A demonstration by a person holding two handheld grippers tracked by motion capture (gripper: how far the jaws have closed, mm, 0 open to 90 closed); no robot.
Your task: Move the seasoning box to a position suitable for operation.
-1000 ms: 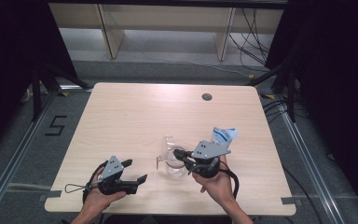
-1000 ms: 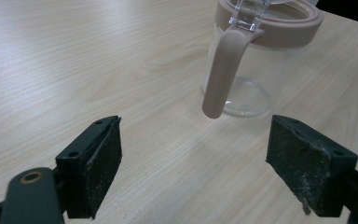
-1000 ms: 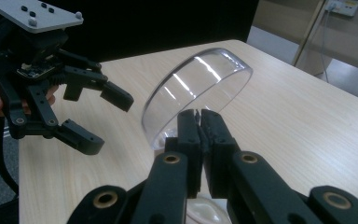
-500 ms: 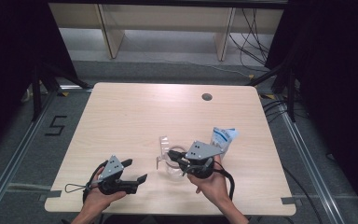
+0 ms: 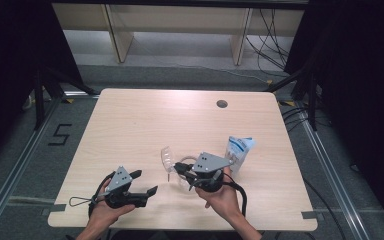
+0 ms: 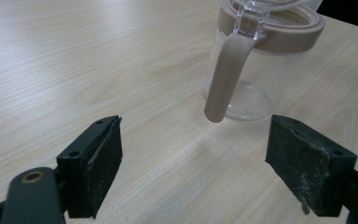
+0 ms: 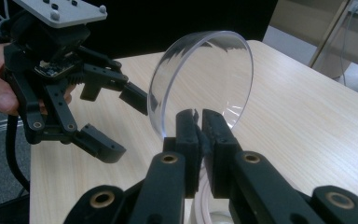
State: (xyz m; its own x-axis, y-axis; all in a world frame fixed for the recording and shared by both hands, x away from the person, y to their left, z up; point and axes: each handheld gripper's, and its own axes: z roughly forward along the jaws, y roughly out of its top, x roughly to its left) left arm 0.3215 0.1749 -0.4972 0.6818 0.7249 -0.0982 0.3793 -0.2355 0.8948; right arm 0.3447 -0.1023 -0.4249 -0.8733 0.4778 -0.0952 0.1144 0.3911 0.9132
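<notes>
A clear glass jar (image 6: 256,60) with a beige rim stands at the table's front middle, and a beige latch (image 6: 223,79) hangs down its side. Its clear round lid (image 7: 209,70) stands tipped up and open (image 5: 166,156). My right gripper (image 7: 199,116) is shut, its tips just in front of the lid's lower part and above the jar's mouth. Whether they touch the lid I cannot tell. In the high view the right gripper (image 5: 178,167) covers most of the jar. My left gripper (image 5: 146,182) is open on the table left of the jar, with nothing between its jaws (image 7: 126,126).
A white and blue packet (image 5: 239,150) stands upright just right of the right hand. The wooden table (image 5: 155,120) has a round cable hole (image 5: 222,104) at the back right. Shelves and cables lie beyond the far edge.
The right gripper has moved left and toward the person, from beside the packet to over the jar. The left gripper has kept still.
</notes>
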